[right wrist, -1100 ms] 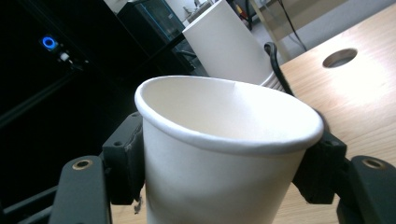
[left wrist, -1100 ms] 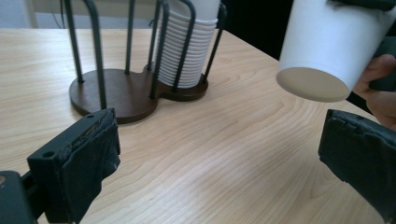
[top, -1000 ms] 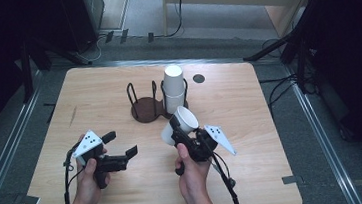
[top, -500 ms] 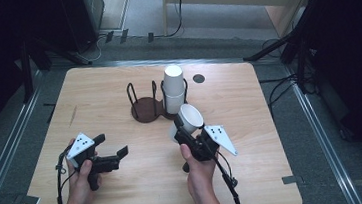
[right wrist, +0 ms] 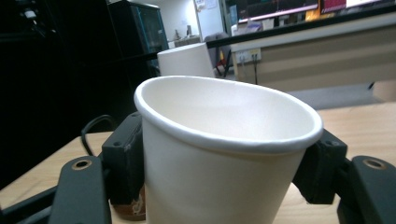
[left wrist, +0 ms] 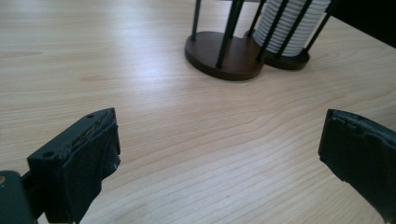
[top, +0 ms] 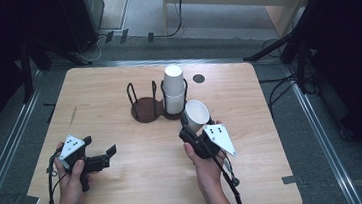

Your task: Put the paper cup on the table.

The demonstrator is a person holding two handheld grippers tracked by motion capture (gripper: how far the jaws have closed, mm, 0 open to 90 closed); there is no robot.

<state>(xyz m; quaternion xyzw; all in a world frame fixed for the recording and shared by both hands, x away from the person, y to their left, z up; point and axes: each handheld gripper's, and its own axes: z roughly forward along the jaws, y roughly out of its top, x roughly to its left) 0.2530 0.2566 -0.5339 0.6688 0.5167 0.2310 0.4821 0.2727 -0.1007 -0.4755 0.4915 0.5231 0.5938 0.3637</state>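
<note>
High view, frame centre: the right gripper (top: 195,130) clamps its fingers on a smooth white paper cup (top: 197,114); lower left, the left gripper (top: 101,157) fingers gape above the pale wood-grain worktop (top: 128,197).

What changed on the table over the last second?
The left gripper, jaws open and empty, drew back toward the table's near left edge. The right gripper kept its hold on the paper cup, almost in place. The cup stack and holder stayed put.

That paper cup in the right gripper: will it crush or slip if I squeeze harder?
The paper cup looks thin-walled and empty, so it is probably light and would likely buckle under more squeeze. The right gripper grips its tapered wall below the rolled rim, which probably stiffens it. The taper might let it slide.
</note>
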